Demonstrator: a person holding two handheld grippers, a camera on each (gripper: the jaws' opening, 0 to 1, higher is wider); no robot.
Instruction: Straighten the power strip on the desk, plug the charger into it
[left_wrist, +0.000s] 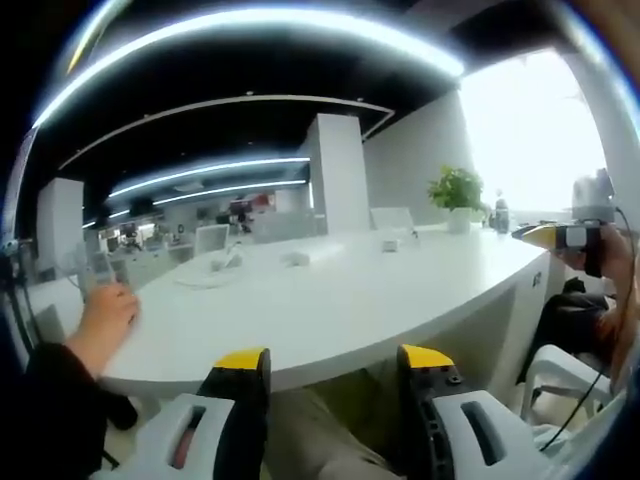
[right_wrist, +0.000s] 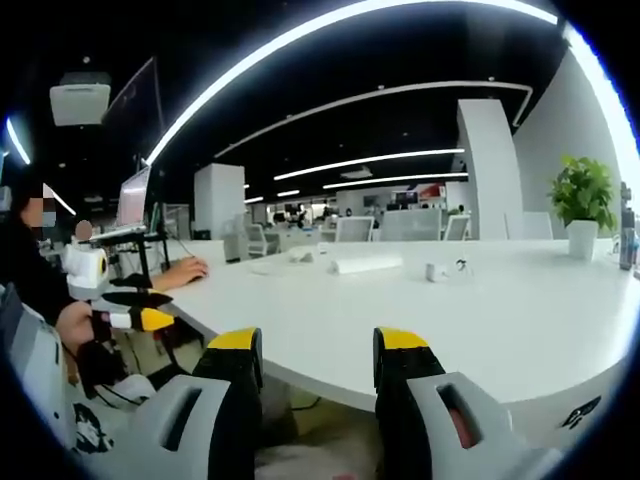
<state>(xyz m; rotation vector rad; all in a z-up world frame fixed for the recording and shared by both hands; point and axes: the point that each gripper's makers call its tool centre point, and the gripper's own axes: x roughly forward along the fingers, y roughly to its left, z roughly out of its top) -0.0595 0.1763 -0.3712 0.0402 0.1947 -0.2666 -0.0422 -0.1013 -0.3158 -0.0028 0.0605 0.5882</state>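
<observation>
Open office, long white table (right_wrist: 400, 310) carrying a white power strip (right_wrist: 365, 264) and a small charger (right_wrist: 434, 271) lying apart far across it, left gripper (left_wrist: 326, 362) and right gripper (right_wrist: 318, 343) both with fingers spread, holding nothing, well short, task seemingly unstarted.

One long white desk (right_wrist: 480, 320) spans the middle of the right gripper view. On it stand one potted plant (right_wrist: 583, 205) at the far right, one long white power strip (right_wrist: 365, 264) near centre, and one small white charger (right_wrist: 433, 271) just right of it. One monitor (right_wrist: 133, 197) rises at upper left. Two yellow-tipped grippers are held: left gripper (left_wrist: 333, 358), right gripper (right_wrist: 318, 340).
</observation>
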